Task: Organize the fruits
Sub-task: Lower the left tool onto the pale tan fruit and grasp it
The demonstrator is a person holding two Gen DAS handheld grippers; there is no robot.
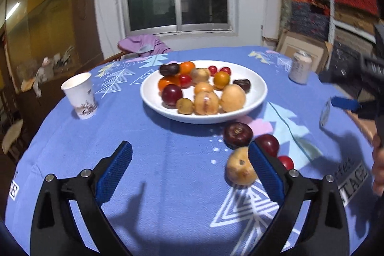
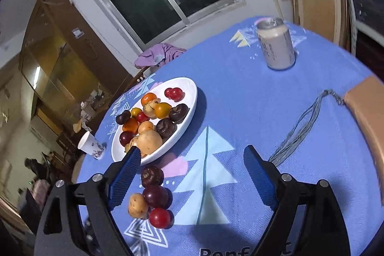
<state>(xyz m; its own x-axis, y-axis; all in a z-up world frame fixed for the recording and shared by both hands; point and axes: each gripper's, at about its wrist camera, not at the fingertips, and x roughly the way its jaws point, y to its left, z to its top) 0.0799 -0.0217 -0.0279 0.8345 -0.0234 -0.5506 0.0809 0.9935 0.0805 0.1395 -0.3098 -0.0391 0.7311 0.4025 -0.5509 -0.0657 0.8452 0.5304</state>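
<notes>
Paper cup (image 1: 80,95) stands far left on the blue-clothed surface (image 1: 168,160), well apart from the white plate (image 1: 260,88). Plate sits mid-surface, heaped with fruit: dark plums, orange and yellow pieces, small red ones, pale apricot-like ones.

Left gripper (image 1: 190,169): fingers spread wide, holding nothing, hovering low over bare cloth near the plate's near side. Its right finger (image 1: 264,174) covers part of a yellow fruit (image 1: 240,168).

Four loose fruits lie on the cloth just near and right of the plate, clustered and touching: dark plum (image 2: 152,175) nearest the plate, second plum (image 2: 156,196) behind it, yellow fruit at the left, small red fruit (image 2: 159,217) nearest the camera.

Right gripper (image 2: 192,176): fingers wide apart, empty, cluster lying just inside its left finger (image 2: 124,179).

Drink can (image 2: 276,44) stands upright far right. A grey cord (image 2: 297,128) trails across the cloth at the right.
</notes>
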